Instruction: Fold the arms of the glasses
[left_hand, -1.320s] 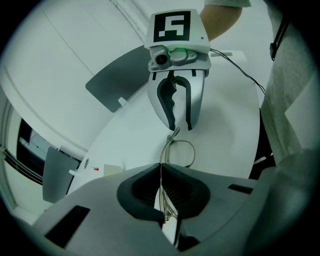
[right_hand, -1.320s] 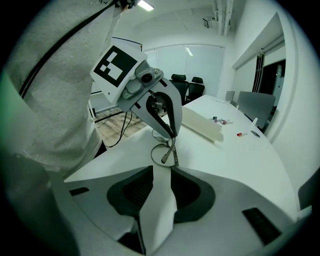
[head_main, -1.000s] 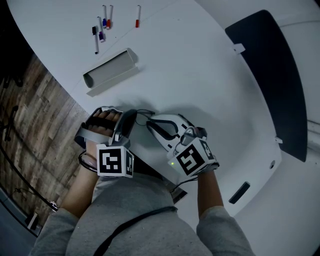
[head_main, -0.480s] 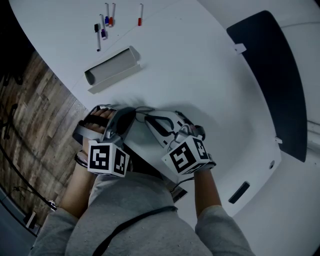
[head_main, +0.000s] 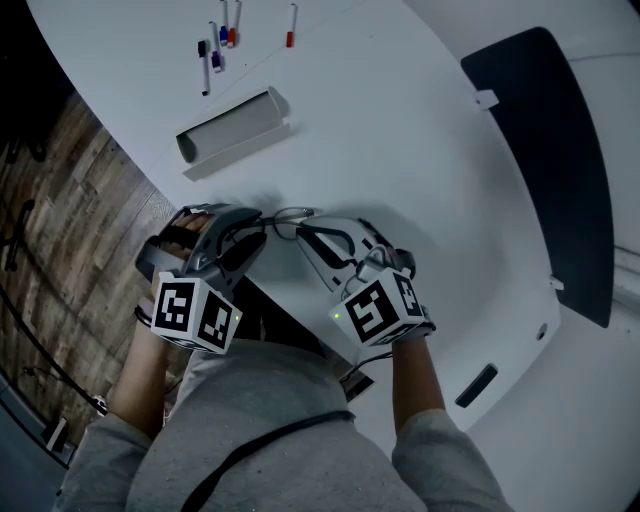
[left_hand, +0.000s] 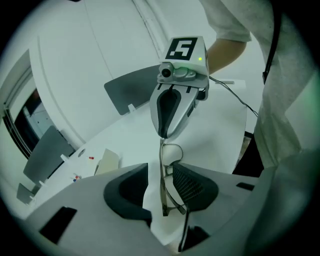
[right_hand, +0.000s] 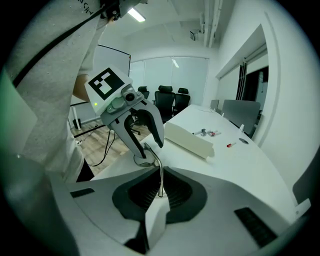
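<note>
The left claw (left_hand: 160, 197) stands wide apart, its jaws having just opened, and the glasses (left_hand: 163, 170) stand edge-on in the gap between its pads without being pressed. They sit nearer the pad on the right of the left gripper view, and I cannot tell whether they brush it. The right claw (right_hand: 159, 192) is closed on a thin metal part of the frame, which rises from between its pads and curves away toward the left claw. All the holding is therefore done by the right claw, with the two claws facing each other tip to tip just above the white table (head_main: 400, 130). A grey trough-shaped holder (head_main: 232, 125) lies well beyond the claw tips.

The glasses look like thin wire-rimmed ones, so they are probably very light and somewhat springy, and a hard squeeze could bend them. The metal is narrow and smooth, and it could twist or slide between flat pads if held at one point only. The lenses are likely to smear or scratch, so they are better left untouched. The safest hold seems to be the front rim close to a hinge, kept steady by the right claw. The left claw could then close lightly on the arm beside its own pads and swing it inward along the hinge's natural arc, never across it
</note>
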